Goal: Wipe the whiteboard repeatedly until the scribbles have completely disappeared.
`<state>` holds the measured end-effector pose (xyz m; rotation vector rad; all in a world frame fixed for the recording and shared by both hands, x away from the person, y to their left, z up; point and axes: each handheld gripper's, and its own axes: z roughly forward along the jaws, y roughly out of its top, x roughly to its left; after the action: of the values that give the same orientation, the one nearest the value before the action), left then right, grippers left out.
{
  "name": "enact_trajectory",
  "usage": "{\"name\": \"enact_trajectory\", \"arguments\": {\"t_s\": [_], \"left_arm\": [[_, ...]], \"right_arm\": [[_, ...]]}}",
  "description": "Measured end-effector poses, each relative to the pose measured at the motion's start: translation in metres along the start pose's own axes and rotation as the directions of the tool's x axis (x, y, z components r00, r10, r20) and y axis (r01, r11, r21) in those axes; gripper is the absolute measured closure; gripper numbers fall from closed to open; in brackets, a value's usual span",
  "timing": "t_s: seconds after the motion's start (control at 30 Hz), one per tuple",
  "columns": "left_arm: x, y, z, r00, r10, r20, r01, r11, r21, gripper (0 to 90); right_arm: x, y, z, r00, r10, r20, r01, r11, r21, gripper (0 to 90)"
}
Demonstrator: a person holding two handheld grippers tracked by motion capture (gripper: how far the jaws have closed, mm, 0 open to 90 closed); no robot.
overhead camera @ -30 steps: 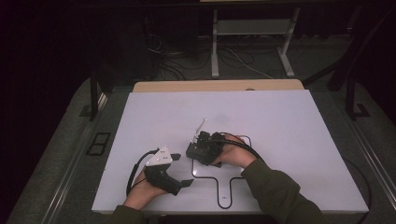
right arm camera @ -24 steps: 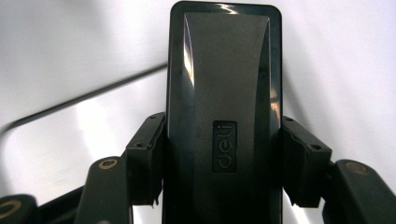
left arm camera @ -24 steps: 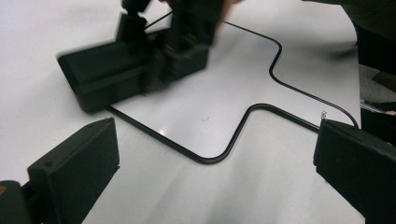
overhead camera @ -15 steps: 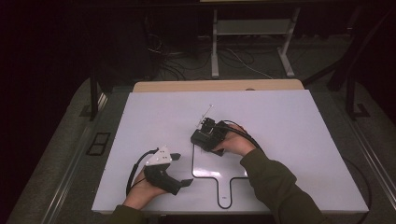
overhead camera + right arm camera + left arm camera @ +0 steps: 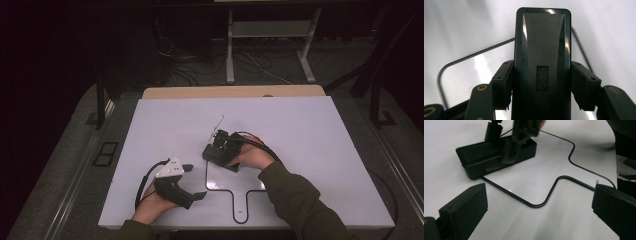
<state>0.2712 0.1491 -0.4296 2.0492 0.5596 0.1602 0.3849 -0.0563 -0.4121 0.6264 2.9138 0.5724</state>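
Case (image 5: 541,62), black and oblong, sits clamped between the right gripper's (image 5: 220,150) pads on the table (image 5: 300,125), at the outline's (image 5: 235,200) 11 o'clock corner. Left gripper (image 5: 539,217) rests apart, jaws wide.

Bare table (image 5: 310,130) lies open around the black case (image 5: 216,155).

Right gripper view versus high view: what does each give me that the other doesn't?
Right gripper view alone: the "deli" lettering on the flat black rectangular case, and black jaws pressed against its two long sides. High view alone: the left gripper resting open near the table's front edge, both hands, and the whole white table. Both: the case and the black outline drawn on the table.
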Motion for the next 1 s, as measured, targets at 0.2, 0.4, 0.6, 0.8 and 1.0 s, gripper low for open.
{"name": "enact_trajectory", "arguments": {"t_s": [0.2,0.4,0.6,0.8,1.0], "left_arm": [[-0.001,0.000,0.000,1.0000,0.004,0.000,-0.004,1.0000,0.002,0.0],[-0.001,0.000,0.000,1.0000,-0.005,0.001,0.005,1.0000,-0.001,0.0],[0.000,0.000,0.000,1.0000,-0.004,0.001,0.004,1.0000,-0.001,0.0],[-0.001,0.000,0.000,1.0000,-0.002,-0.001,0.002,1.0000,0.001,0.0],[-0.001,0.000,-0.001,0.9999,-0.012,-0.003,0.012,0.9999,0.002,0.0]], "right_arm": [[0.004,0.004,0.002,0.9993,-0.002,0.037,0.002,1.000,-0.003,39.0],[-0.019,0.005,0.004,0.9916,0.069,0.110,-0.068,0.998,-0.015,39.0],[-0.012,0.006,0.004,0.9973,0.043,0.059,-0.043,0.999,0.003,39.0],[0.004,0.010,0.005,0.9999,0.007,0.012,-0.007,1.000,0.000,39.0],[-0.017,0.008,0.007,0.9958,0.069,0.061,-0.067,0.997,-0.023,39.1]]}}
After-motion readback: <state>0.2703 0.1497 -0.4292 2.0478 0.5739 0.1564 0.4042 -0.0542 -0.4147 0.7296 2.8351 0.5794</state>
